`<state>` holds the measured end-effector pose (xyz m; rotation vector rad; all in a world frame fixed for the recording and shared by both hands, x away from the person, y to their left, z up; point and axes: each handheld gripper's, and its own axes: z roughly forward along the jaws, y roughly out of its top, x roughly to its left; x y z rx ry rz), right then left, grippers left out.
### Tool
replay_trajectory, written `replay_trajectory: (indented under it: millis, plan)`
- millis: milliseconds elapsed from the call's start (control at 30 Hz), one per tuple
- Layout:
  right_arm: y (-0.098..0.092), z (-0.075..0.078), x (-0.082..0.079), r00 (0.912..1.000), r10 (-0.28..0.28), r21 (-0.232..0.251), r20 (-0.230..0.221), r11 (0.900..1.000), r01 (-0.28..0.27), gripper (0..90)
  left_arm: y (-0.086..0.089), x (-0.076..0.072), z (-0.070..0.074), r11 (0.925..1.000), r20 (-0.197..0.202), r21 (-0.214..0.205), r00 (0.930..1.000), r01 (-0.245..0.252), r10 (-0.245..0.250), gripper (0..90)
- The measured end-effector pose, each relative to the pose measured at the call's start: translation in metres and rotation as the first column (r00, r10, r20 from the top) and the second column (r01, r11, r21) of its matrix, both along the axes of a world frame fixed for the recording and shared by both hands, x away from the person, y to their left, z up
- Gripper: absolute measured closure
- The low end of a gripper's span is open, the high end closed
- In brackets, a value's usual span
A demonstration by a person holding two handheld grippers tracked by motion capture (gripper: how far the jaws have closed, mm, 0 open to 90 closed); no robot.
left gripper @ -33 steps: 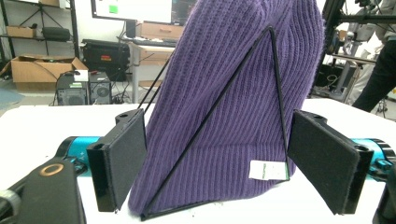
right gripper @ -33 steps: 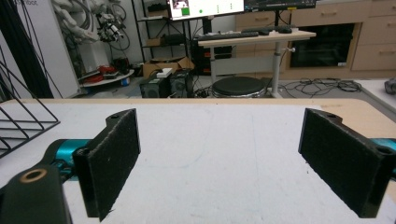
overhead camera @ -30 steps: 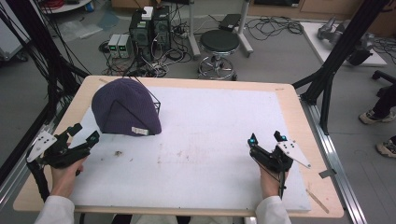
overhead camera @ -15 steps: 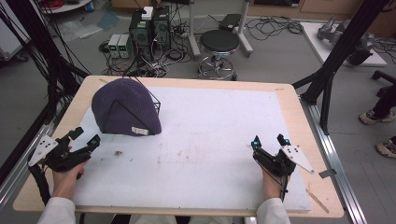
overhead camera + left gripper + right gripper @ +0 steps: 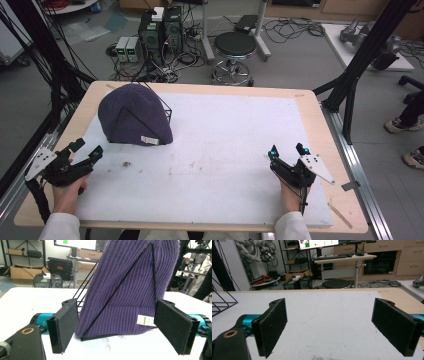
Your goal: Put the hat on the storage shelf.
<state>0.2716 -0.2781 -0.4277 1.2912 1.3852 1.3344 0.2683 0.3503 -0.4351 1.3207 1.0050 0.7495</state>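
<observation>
A purple knit beanie is draped over a black wire stand at the back left of the white mat. In the left gripper view the beanie rises close ahead, a white label on its lower edge and a wire triangle of the stand across its front. My left gripper is open at the table's front left, a short way from the beanie, with nothing between its jaws. My right gripper is open at the front right, jaws wide over bare mat.
A dark smudge marks the mat near the left gripper. The wooden table edge frames the mat. Black frame posts stand at both sides. Beyond the table are a stool, computer boxes and cables on the floor.
Both grippers have drawn slightly back toward the table's front edge, the right one also a little outward. The beanie and stand have not moved.
</observation>
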Motion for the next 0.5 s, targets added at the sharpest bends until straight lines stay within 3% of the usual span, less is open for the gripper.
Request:
replay_trajectory:
  millis: [500]
  plan:
    - [0.0001, -0.0015, -0.0019, 0.9995, 0.028, 0.007, -0.016, 0.9996, -0.028, 14.3, -0.0040, 0.0031, -0.0025, 0.9999, -0.008, 0.011, 0.9999, 0.013, -0.013, 20.0]
